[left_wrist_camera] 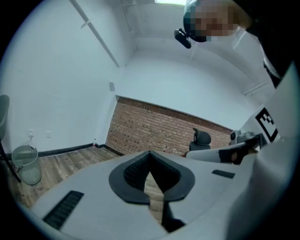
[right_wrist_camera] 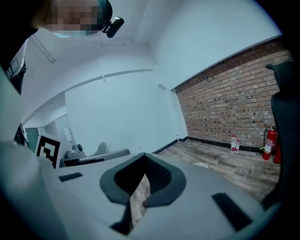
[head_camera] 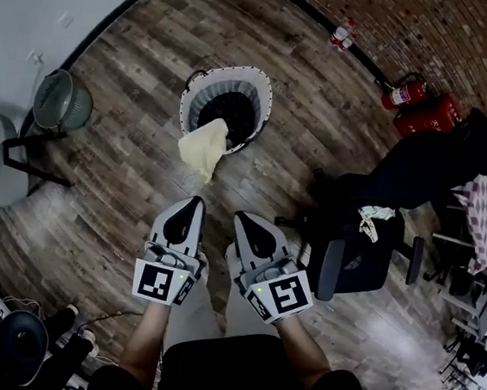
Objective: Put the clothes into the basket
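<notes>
Left tool (head_camera: 194,202) and right tool (head_camera: 242,219) were both closed, empty. The yellow cloth (head_camera: 205,148) hung over the basket (head_camera: 263,97) rim; soft, light, probably best pinched at its dangling fold.

Cloth (head_camera: 204,148) hangs over the basket (head_camera: 259,92) rim, chair (head_camera: 368,246) to its right.

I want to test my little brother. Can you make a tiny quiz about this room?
1. True or false: the yellow cloth lies fully inside the basket.
2. What do the left gripper and right gripper hold?
3. What stands by the brick wall? A fire extinguisher, B bicycle, C fridge.
Key: 1 false, it hangs over the rim; 2 nothing, both are shut; 3 A.
</notes>
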